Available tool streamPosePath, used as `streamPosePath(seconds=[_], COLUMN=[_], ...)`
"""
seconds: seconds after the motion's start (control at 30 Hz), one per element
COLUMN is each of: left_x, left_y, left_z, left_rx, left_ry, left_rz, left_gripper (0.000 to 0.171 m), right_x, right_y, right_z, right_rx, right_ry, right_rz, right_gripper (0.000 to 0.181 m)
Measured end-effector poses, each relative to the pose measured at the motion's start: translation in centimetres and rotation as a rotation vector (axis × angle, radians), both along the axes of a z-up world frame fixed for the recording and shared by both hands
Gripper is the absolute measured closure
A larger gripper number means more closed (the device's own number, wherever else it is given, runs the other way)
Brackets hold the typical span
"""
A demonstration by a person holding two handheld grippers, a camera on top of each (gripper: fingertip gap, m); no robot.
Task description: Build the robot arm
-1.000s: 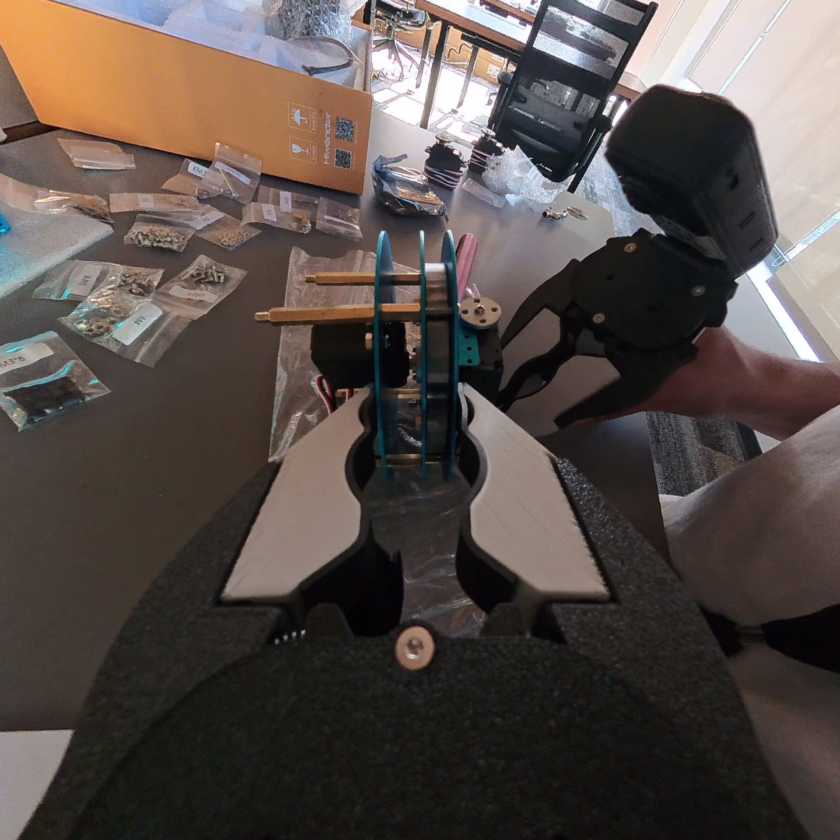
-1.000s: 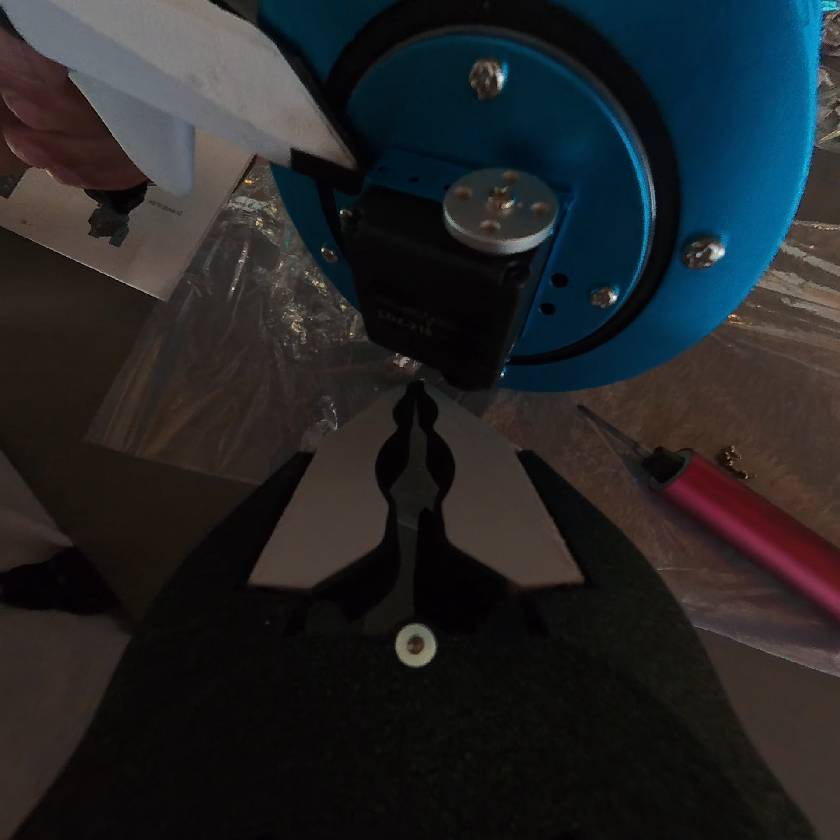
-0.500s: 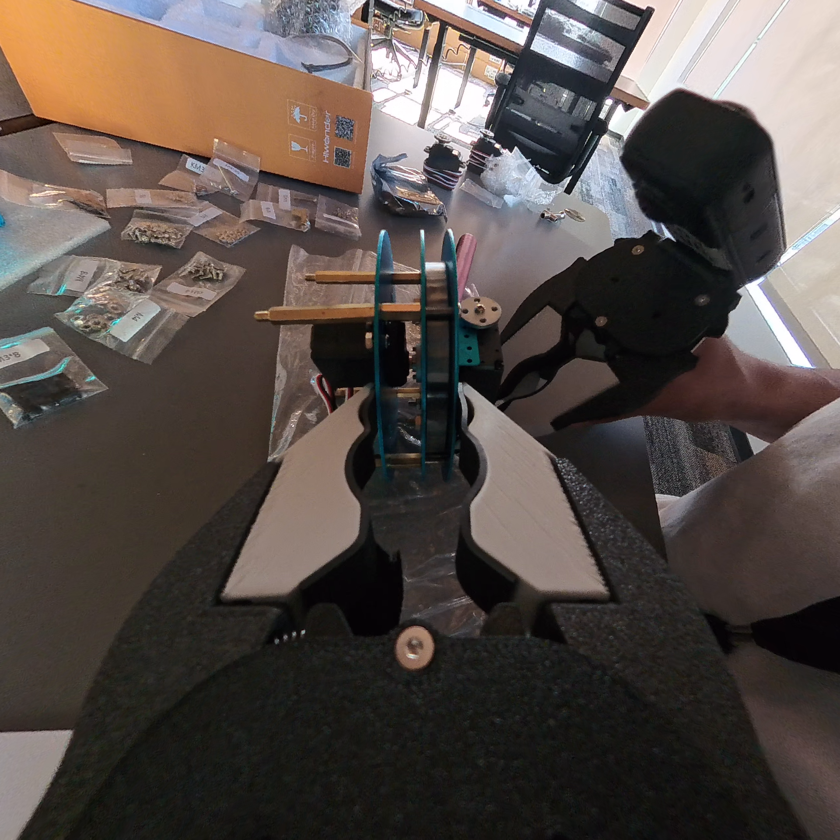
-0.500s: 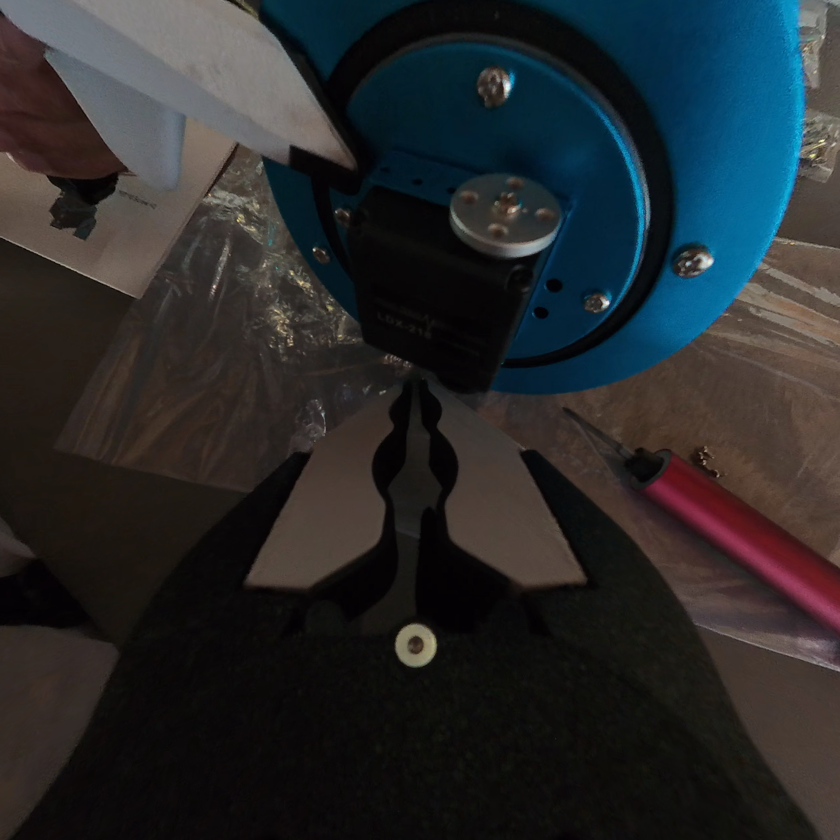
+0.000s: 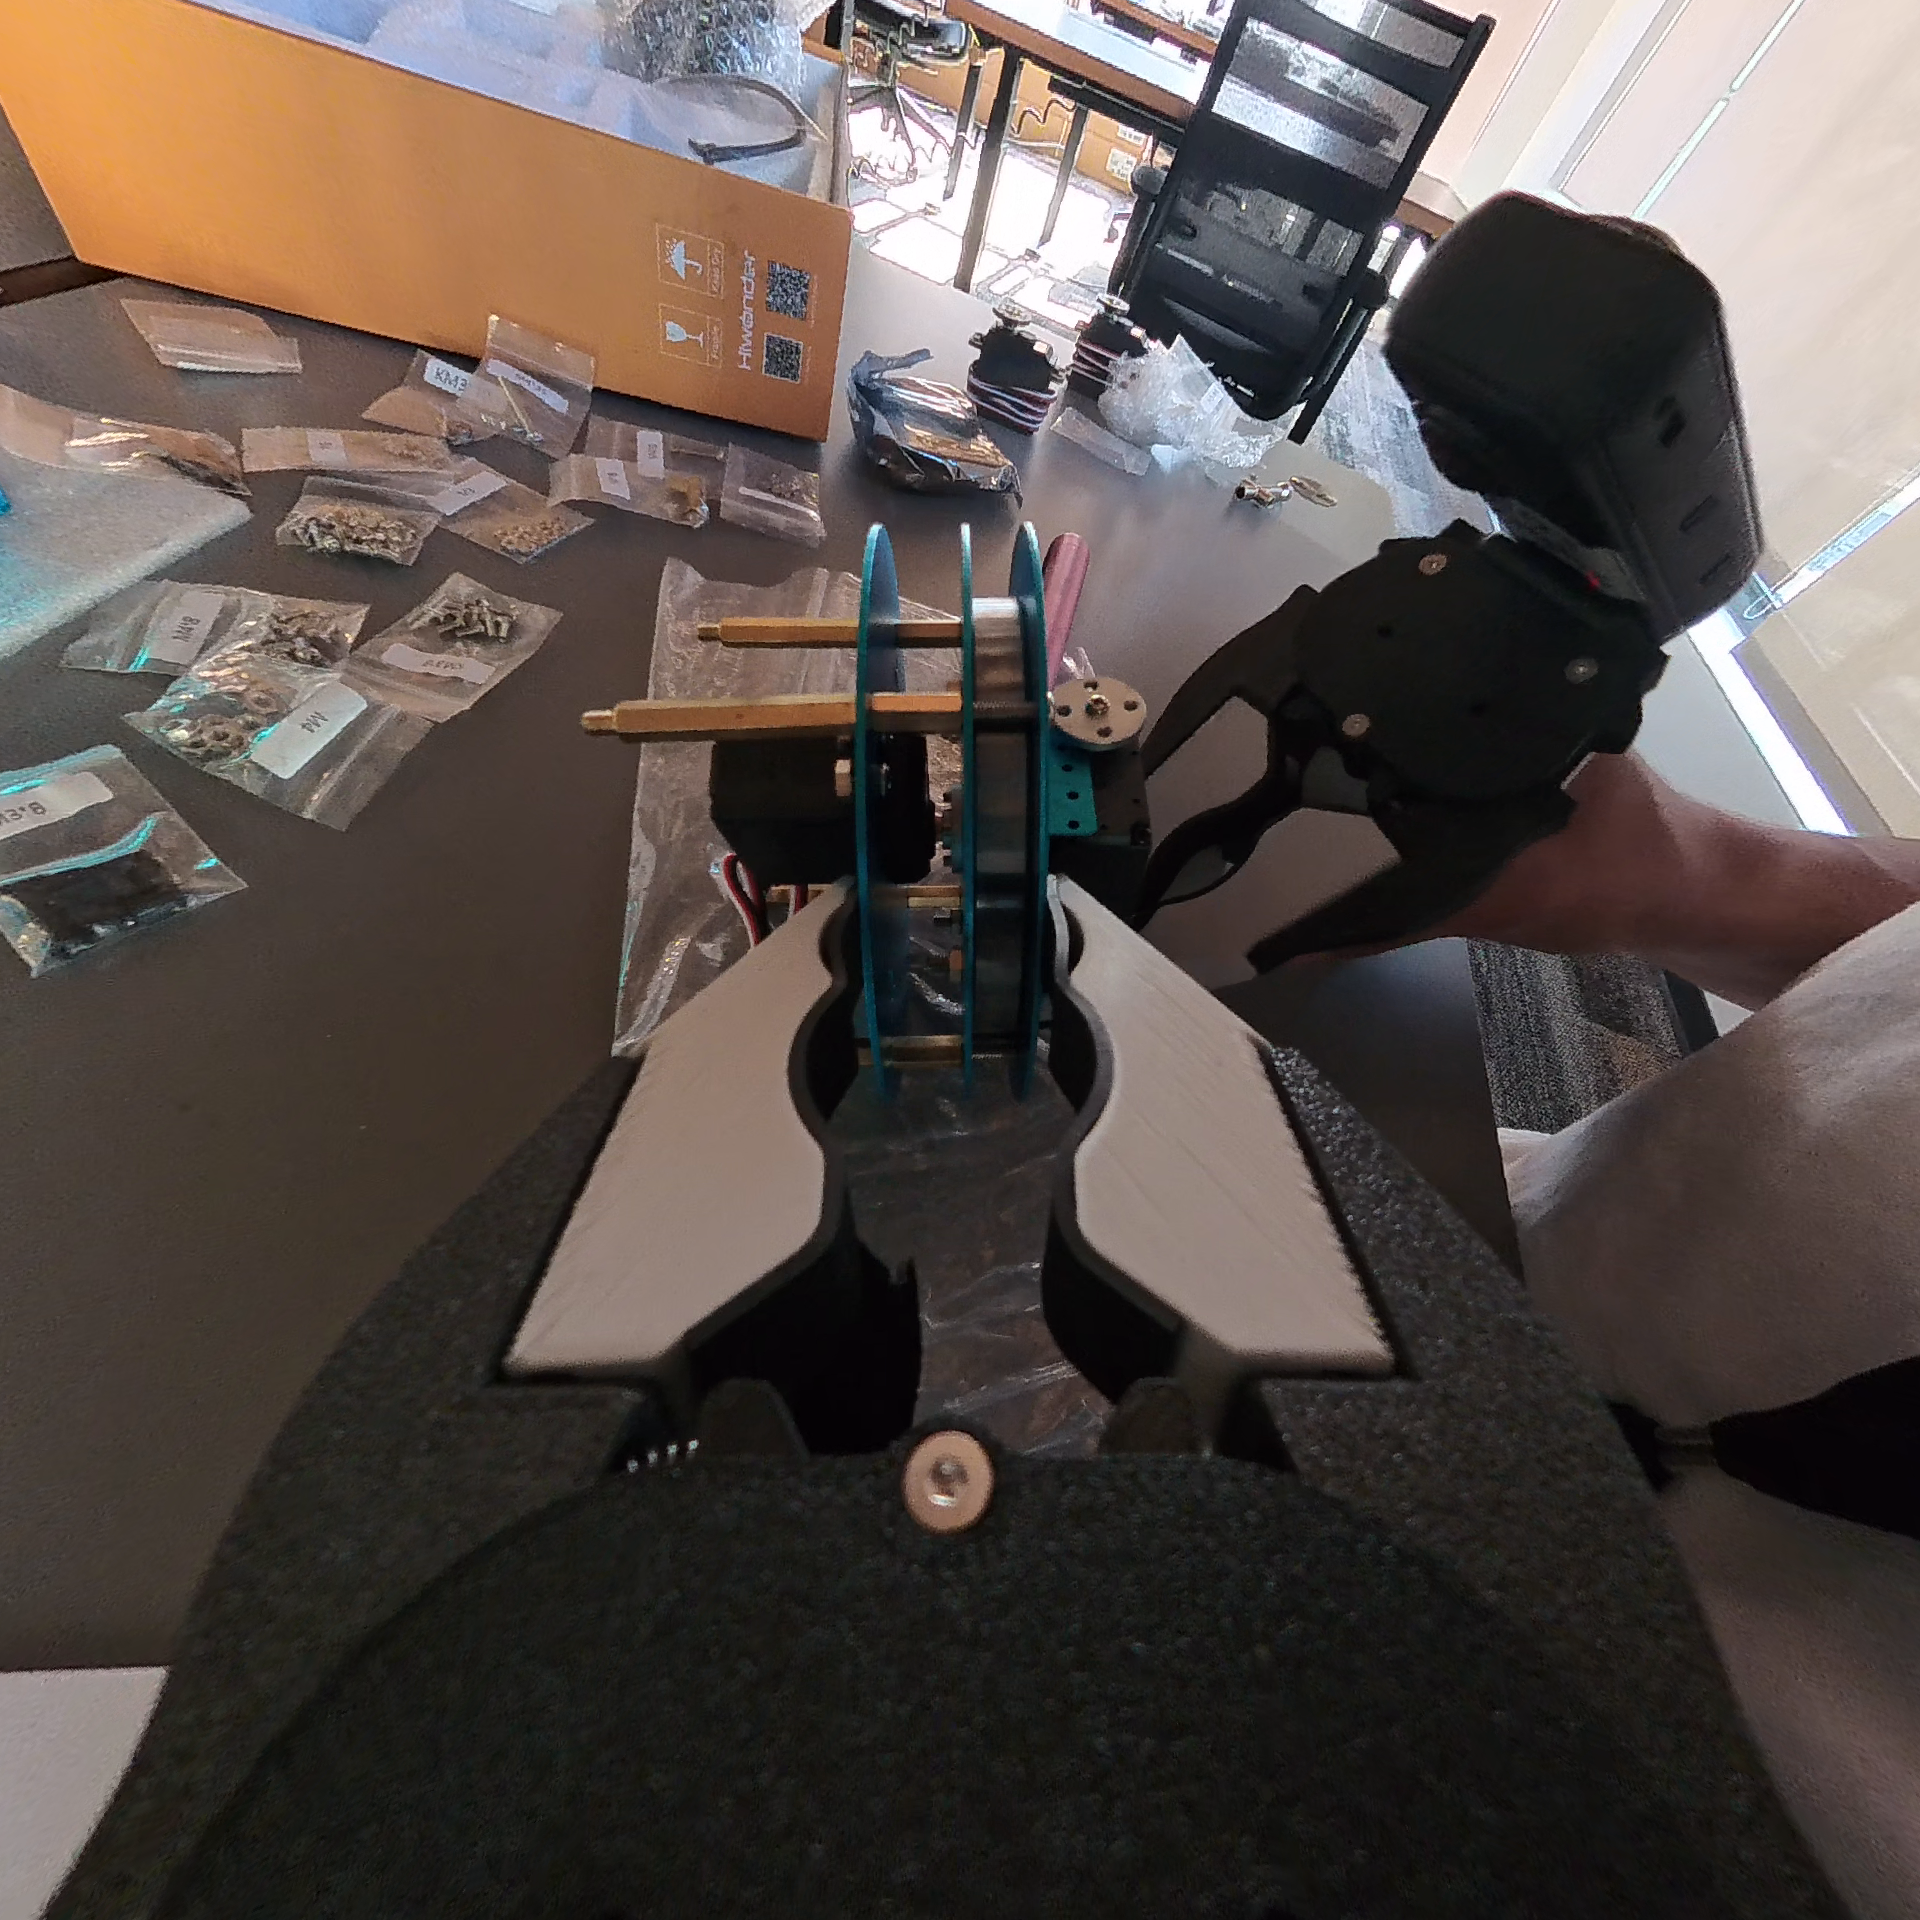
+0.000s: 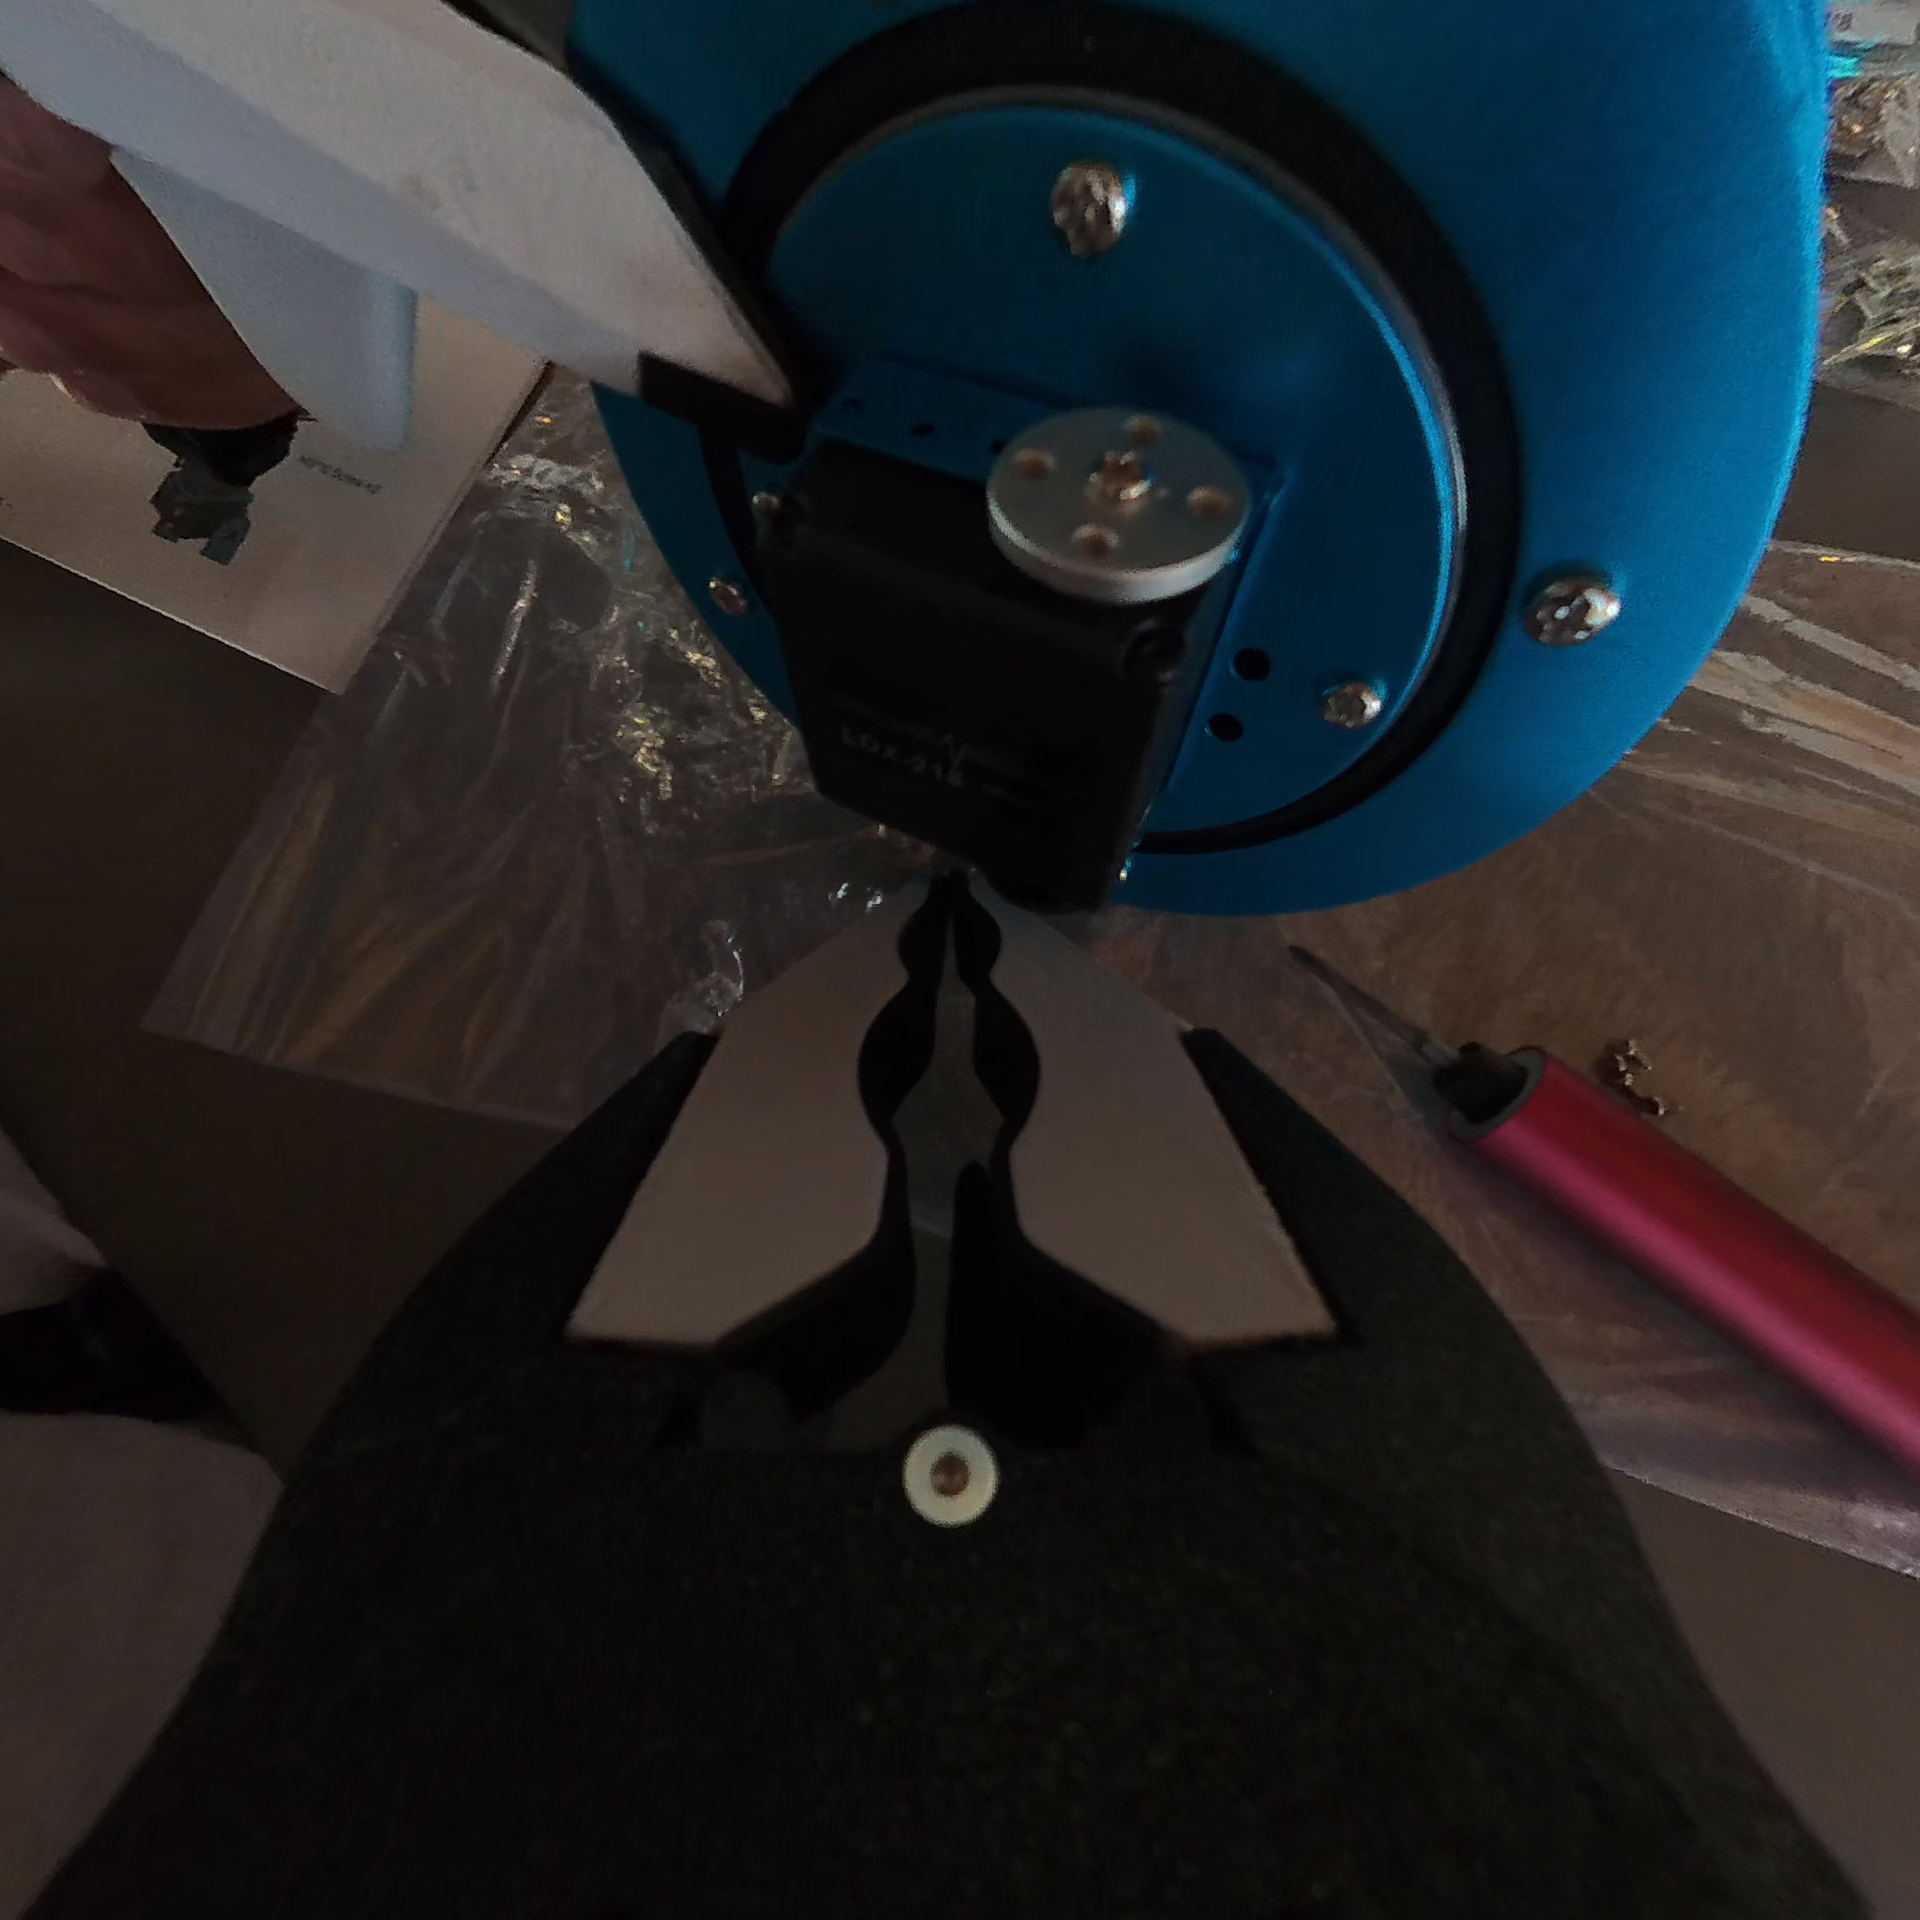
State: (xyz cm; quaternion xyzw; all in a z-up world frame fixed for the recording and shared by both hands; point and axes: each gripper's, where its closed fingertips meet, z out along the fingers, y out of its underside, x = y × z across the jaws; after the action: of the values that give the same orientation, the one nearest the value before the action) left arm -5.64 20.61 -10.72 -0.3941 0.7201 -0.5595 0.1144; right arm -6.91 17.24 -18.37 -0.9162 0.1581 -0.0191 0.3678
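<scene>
Scattered parts bags [image 5: 312, 717] cover our dark desk [image 5: 312, 1091]. Our left hand-held gripper [image 5: 951, 914] stays clamped on the blue disc assembly [image 5: 951, 790]; our right hand-held gripper [image 6: 951, 899], pinched closed and empty, has edged nearer its servo [image 6: 987, 707].

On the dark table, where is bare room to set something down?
Bare table lies between the small bags and the left gripper. It is crowded near the cardboard box and around the blue disc assembly.
</scene>
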Motion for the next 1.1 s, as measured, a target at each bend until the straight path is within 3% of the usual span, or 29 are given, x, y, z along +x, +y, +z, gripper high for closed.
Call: streamPosePath(seconds=[0.23, 0.47, 0.6, 0.67, 1.1], left_x=[0.0, 0.0, 0.0, 0.0, 0.0], left_y=[0.0, 0.0, 0.0, 0.0, 0.0], left_z=[0.0, 0.0, 0.0, 0.0, 0.0], left_rx=[0.001, 0.001, -0.002, -0.002, -0.001], left_ry=[0.0, -0.001, -0.002, -0.004, 0.001], left_rz=[0.001, 0.0, 0.001, 0.002, 0.001], left_gripper=[0.14, 0.139, 0.14, 0.14, 0.14], right_x=[-0.4, -1.5, -0.4, -0.2, -0.2], right_y=[-0.2, -0.4, -1.0, -0.8, -0.1], right_z=[0.3, 3.0, 1.8, 1.1, 0.4], right_rx=[0.016, 0.228, 0.128, 0.062, 0.0], right_ry=[0.024, 0.294, 0.068, -0.005, -0.073], right_rz=[0.007, -0.025, -0.01, -0.003, -0.015], right_gripper=[0.181, 0.181, 0.181, 0.172, 0.178])
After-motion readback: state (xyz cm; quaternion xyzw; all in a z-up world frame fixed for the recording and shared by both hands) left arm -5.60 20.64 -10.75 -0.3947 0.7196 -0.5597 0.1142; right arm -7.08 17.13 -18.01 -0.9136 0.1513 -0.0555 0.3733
